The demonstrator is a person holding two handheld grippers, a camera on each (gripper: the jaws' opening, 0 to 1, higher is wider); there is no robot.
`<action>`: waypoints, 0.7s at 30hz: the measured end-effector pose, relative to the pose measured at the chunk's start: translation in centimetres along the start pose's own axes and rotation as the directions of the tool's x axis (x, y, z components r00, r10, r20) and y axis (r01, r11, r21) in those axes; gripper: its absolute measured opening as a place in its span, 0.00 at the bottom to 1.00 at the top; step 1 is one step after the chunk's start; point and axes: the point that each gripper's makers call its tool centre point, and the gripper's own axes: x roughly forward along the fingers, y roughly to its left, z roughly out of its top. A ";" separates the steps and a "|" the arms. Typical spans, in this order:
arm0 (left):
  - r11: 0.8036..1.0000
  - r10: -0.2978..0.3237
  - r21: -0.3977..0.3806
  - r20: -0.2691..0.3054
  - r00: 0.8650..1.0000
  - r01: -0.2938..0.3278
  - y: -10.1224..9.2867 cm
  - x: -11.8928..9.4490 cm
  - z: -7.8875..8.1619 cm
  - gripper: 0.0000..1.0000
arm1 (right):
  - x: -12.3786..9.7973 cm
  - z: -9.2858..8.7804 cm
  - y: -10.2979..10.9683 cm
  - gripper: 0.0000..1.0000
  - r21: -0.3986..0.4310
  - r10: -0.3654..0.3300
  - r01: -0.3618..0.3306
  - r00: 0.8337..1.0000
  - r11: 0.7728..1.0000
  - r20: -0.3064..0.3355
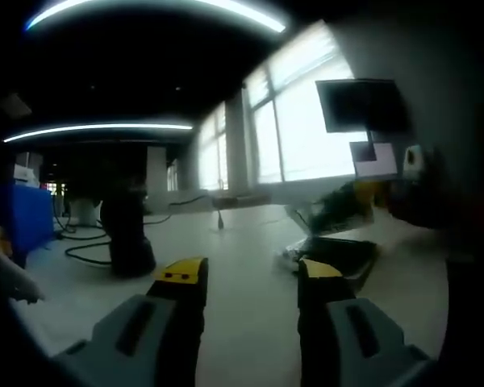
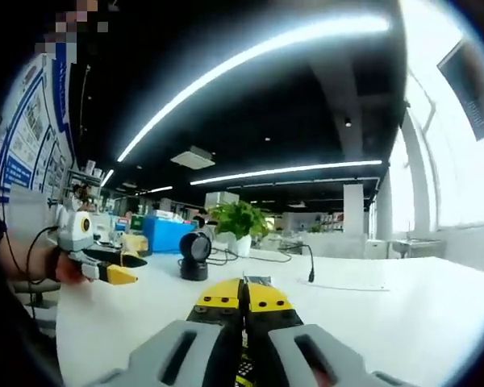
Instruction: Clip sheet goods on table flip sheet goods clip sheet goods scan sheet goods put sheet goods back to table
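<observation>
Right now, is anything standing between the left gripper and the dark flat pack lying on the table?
Nothing visible. The left gripper has its jaws open, and the dark flat pack lies on the white table just beyond one jaw tip, with only bare tabletop between. The black scanner stands well off to the other side.

A dark ceiling is crossed by long light strips (image 2: 258, 52). Bright windows (image 1: 294, 137) are seen along one wall. A white table (image 2: 371, 306) is lit by them. Poster boards (image 2: 24, 133) are placed at the side.
</observation>
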 end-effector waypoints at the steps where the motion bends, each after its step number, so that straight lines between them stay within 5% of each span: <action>1: 1.000 0.001 -0.001 0.001 1.000 -0.001 0.0 0.0 0.0 0.37 | -0.1 0.1 -0.3 0.00 0.032 -0.010 0.010 1.000 0.999 0.002; 13: 1.000 0.004 -0.003 0.002 1.000 -0.004 0.2 0.0 0.0 0.37 | -0.4 0.9 -2.9 0.00 0.080 -0.122 0.121 0.992 0.989 0.016; 21: 1.000 0.004 -0.002 0.003 1.000 -0.004 0.2 0.0 0.0 0.37 | -1.2 1.3 -5.2 0.00 0.150 -0.241 0.234 0.970 0.961 0.033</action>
